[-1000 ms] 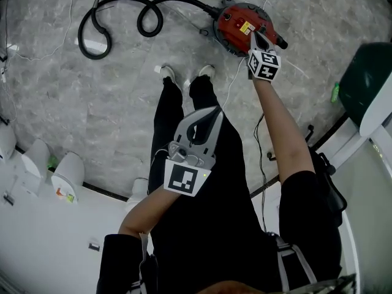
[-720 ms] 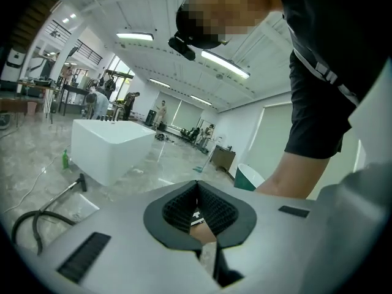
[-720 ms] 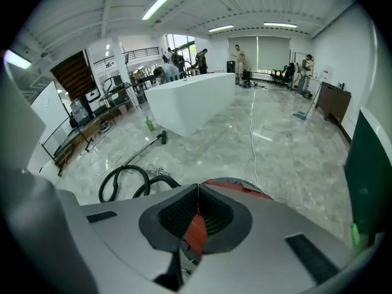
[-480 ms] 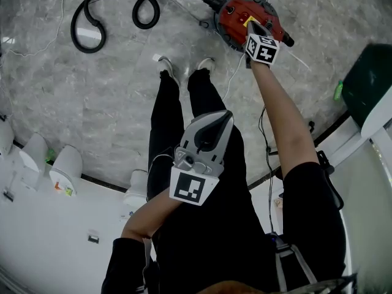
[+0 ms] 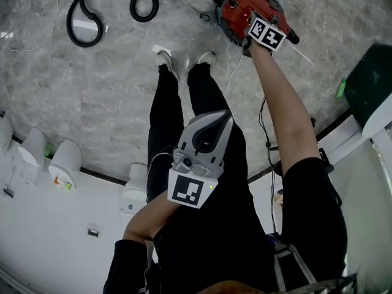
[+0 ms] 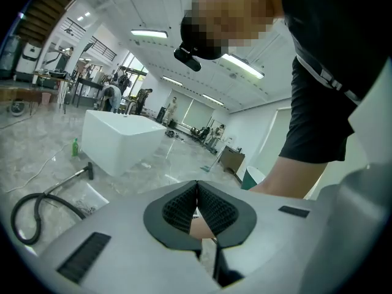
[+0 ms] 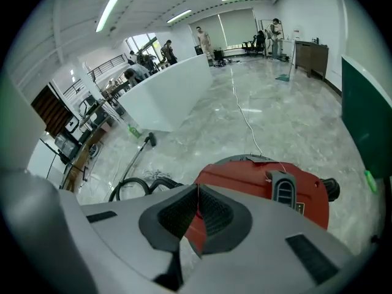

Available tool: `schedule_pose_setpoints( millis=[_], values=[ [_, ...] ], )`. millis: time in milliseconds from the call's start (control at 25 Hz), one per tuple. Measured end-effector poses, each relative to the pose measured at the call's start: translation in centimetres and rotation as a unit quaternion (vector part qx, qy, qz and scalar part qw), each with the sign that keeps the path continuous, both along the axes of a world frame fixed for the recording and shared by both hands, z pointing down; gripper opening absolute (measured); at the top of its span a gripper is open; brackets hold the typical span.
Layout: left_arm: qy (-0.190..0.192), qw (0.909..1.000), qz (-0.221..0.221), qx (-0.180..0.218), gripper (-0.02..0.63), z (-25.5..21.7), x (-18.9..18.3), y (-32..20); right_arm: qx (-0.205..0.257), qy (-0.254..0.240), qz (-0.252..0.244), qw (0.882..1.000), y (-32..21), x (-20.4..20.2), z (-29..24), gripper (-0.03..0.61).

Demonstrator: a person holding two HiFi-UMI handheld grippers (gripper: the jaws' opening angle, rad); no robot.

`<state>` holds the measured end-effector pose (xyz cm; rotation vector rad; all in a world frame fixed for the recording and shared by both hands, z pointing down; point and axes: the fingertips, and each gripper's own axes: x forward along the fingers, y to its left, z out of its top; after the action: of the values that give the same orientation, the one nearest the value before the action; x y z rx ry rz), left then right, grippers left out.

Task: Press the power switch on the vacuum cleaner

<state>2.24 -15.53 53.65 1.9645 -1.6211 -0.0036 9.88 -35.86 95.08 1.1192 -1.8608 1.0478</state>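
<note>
The red vacuum cleaner (image 5: 236, 8) sits on the grey floor at the top of the head view, its black hose (image 5: 86, 17) coiled away to the left. My right gripper (image 5: 254, 18) is stretched out over the vacuum's top, shut and empty, and its marker cube hides part of the body. In the right gripper view the shut tips (image 7: 197, 192) hover just above the red shell (image 7: 257, 179), left of a grey oval switch (image 7: 284, 189). My left gripper (image 5: 211, 124) is held back by the person's thighs, shut with nothing in it (image 6: 196, 185).
The person's legs and white shoes (image 5: 165, 59) stand just short of the vacuum. A white cable (image 5: 234, 66) trails over the floor by the feet. A dark green bin (image 5: 367, 81) stands at right. A white counter (image 7: 165, 97) and people lie beyond.
My right gripper has pushed farther out and down over the vacuum's top, its cube now covering more of the red shell. The left gripper has stayed in place.
</note>
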Motion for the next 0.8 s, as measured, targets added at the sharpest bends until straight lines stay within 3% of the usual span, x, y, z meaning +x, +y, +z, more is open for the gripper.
schedule_pose_setpoints(
  millis=[440,640,800],
  values=[
    [0.022,0.9997,-0.013,-0.003,0.018,0.8,0.2,-0.3,-0.038,0.033,-0.067,0.997,-0.4,-0.6,3.4,0.02],
    [0.033,0.999,-0.018,0.023,0.018,0.1,0.3,-0.4,-0.068,0.043,-0.048,0.996,-0.6,-0.1,4.3,0.02],
    [0.044,0.9988,-0.015,0.017,0.018,0.7,0.8,-0.3,-0.067,0.049,-0.053,0.995,-0.8,-0.3,4.5,0.02]
  ],
)
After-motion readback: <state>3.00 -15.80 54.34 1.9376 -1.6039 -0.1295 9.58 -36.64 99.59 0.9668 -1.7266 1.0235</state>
